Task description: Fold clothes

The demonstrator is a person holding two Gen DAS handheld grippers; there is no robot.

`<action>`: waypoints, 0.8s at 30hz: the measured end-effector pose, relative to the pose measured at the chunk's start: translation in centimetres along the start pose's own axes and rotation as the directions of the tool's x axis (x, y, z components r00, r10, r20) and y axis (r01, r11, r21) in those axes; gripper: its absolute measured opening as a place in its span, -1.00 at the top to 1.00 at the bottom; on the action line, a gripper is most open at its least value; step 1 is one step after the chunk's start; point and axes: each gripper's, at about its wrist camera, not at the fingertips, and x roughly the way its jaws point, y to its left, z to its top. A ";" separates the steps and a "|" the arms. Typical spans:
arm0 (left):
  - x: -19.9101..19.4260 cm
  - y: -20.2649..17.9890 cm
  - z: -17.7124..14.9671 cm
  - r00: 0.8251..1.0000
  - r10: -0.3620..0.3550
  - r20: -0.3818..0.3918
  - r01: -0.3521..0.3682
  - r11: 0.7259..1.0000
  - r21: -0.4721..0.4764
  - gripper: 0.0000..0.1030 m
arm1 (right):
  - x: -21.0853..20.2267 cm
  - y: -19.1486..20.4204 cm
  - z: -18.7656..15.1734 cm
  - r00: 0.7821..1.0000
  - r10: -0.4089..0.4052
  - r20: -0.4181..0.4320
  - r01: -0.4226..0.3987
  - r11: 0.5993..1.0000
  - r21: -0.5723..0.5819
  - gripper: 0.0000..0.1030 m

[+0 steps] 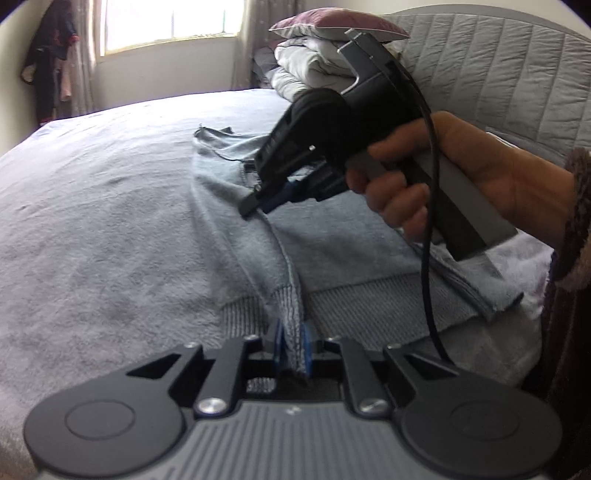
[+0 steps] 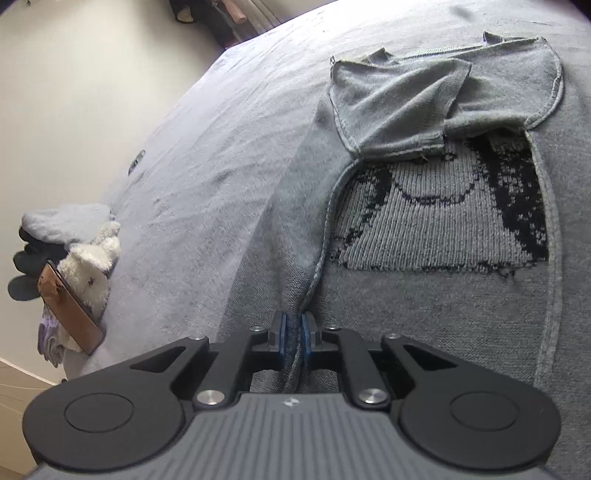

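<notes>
A grey knit sweater (image 1: pixel 236 229) lies inside out on the bed, its ribbed hem toward me. My left gripper (image 1: pixel 292 349) is shut on the hem's edge fold. My right gripper (image 1: pixel 258 205), held in a hand, is shut on the same side seam farther up. In the right wrist view the right gripper (image 2: pixel 294 339) pinches a seam fold of the sweater (image 2: pixel 424 295). A black knitted pattern (image 2: pixel 443 218) shows ahead, and a folded sleeve (image 2: pixel 406 103) lies across the top.
The light grey bedspread (image 1: pixel 92 221) stretches left. Stacked bedding and a purple pillow (image 1: pixel 332 48) sit by the quilted headboard (image 1: pixel 498 74). A white plush toy (image 2: pixel 88 273) and dark clothes lie at the bed's edge. A window (image 1: pixel 166 22) is behind.
</notes>
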 end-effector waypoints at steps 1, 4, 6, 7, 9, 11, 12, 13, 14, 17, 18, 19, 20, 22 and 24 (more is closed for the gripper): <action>-0.1 0.2 0.2 1.000 -0.027 -0.004 0.027 1.000 -0.004 0.65 | -0.2 -0.1 0.1 1.000 0.002 0.004 -0.002 1.000 0.006 0.73; -0.4 1.4 1.1 0.993 -0.118 -0.015 0.117 0.992 -0.042 0.62 | -0.7 -0.9 0.4 1.000 0.007 0.010 -0.007 0.999 0.049 0.70; -0.4 2.3 2.1 0.989 -0.148 -0.014 0.147 0.988 -0.052 0.60 | -1.2 -1.7 0.9 1.000 0.017 0.018 -0.018 0.996 0.089 0.68; -0.3 2.7 2.7 0.988 -0.155 -0.011 0.154 0.987 -0.049 0.58 | -1.5 -2.1 1.3 1.000 0.020 0.024 -0.023 0.994 0.105 0.67; 0.5 3.4 4.1 0.988 -0.157 0.002 0.157 0.987 -0.026 0.55 | -1.8 -2.5 2.2 0.999 0.021 0.040 -0.025 0.993 0.118 0.66; 2.2 4.2 5.5 0.986 -0.166 0.015 0.166 0.986 -0.021 0.54 | -1.8 -2.8 3.2 0.998 0.027 0.056 -0.035 0.991 0.131 0.66; 3.1 4.5 6.0 0.985 -0.169 0.015 0.170 0.985 -0.029 0.54 | -1.7 -3.0 3.7 0.997 0.032 0.066 -0.041 0.989 0.140 0.65; 4.1 4.8 6.5 0.984 -0.178 0.020 0.178 0.983 -0.036 0.54 | -1.5 -3.2 4.2 0.996 0.037 0.075 -0.048 0.988 0.150 0.63; 5.0 5.1 6.8 0.981 -0.190 0.030 0.191 0.980 -0.045 0.54 | -1.3 -3.5 4.6 0.996 0.043 0.083 -0.056 0.986 0.159 0.52; 7.5 6.2 7.1 0.974 -0.221 0.046 0.224 0.971 -0.085 0.54 | 0.2 -4.0 5.5 0.995 0.040 0.088 -0.056 0.982 0.179 0.41; 8.2 6.6 7.0 0.973 -0.228 0.047 0.232 0.967 -0.102 0.54 | 0.7 -4.2 5.8 0.996 0.037 0.087 -0.053 0.981 0.185 0.41; 8.8 6.9 6.8 0.970 -0.237 0.042 0.241 0.963 -0.121 0.54 | 1.3 -4.3 6.0 0.996 0.041 0.085 -0.057 0.980 0.190 0.41; 9.3 7.1 6.6 0.967 -0.252 0.034 0.254 0.958 -0.134 0.54 | 1.8 -4.3 6.1 0.995 0.054 0.085 -0.070 0.979 0.194 0.41; 10.0 7.2 6.5 0.961 -0.275 0.027 0.276 0.953 -0.124 0.54 | 2.9 -4.4 6.3 0.993 0.081 0.085 -0.096 0.975 0.201 0.43; 10.3 7.1 6.6 0.957 -0.290 0.023 0.291 0.952 -0.096 0.54 | 3.6 -4.3 6.4 0.992 0.099 0.077 -0.112 0.973 0.204 0.80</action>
